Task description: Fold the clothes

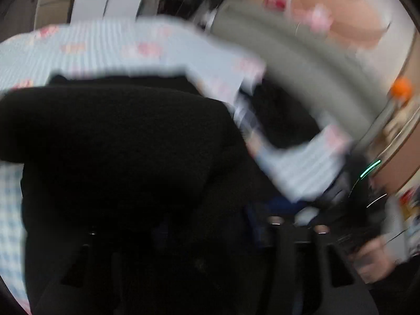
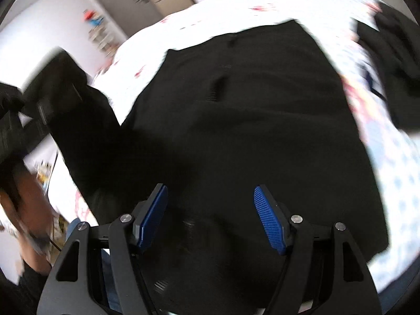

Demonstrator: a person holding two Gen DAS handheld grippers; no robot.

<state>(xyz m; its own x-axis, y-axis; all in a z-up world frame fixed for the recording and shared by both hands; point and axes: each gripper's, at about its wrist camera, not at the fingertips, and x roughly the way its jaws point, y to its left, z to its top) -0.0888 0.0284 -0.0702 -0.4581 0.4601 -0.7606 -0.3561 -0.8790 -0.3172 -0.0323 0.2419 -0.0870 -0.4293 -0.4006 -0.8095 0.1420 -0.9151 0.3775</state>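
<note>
Bedspread [image 2: 288, 2] carries garment [image 2: 236, 105] under right claw [image 2: 210, 218].

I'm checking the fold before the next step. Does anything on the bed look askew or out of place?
The black garment lies mostly flat on the patterned bedspread, but its left portion sticks out at an angle, not yet folded in. Another dark item sits bunched at the bed's right edge. No damage shows.

Motion blur is smearing the whole left wrist view. The black garment [image 1: 118, 157] is swallowing the left gripper [image 1: 183, 236], so how its jaws are standing is unreadable. In the right wrist view, the garment's lower edge is running out of frame.
</note>
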